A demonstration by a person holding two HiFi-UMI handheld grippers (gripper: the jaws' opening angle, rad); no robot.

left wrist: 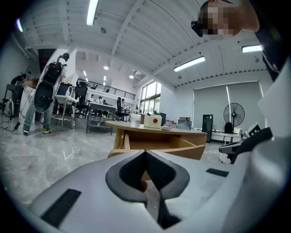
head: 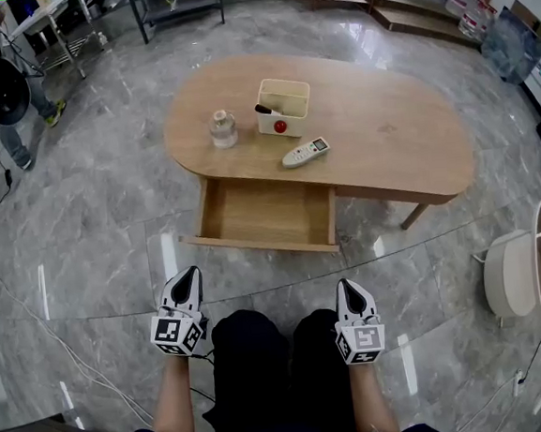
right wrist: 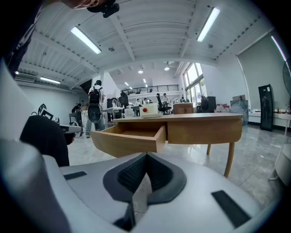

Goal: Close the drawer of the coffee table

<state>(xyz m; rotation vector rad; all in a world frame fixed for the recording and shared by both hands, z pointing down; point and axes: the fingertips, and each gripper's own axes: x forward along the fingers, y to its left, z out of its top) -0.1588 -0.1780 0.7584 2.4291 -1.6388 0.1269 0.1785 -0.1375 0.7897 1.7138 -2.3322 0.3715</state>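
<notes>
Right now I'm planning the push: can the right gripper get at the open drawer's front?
Probably yes: only bare floor lies between the right gripper and the drawer front, though it hangs well short.

The counter (head: 385, 125) is pale honey-coloured wood with a faint grain. Its drawer (head: 266, 215) is the same wood inside and out. The floor (head: 84, 236) is glossy grey marble veined in white. On the counter, a cream box (head: 286, 96) shows a red ball (head: 280, 126). The remote (head: 305, 152) is pale grey-white and the jar (head: 223, 128) is clear. The left gripper (head: 192, 274) and right gripper (head: 346, 288) are white with black tips, each carrying 1 cube of black-and-white square markers. The left gripper's pads (left wrist: 159, 170) are dark grey with a fine dotted texture. The person's trousers (head: 265, 371) are black.
</notes>
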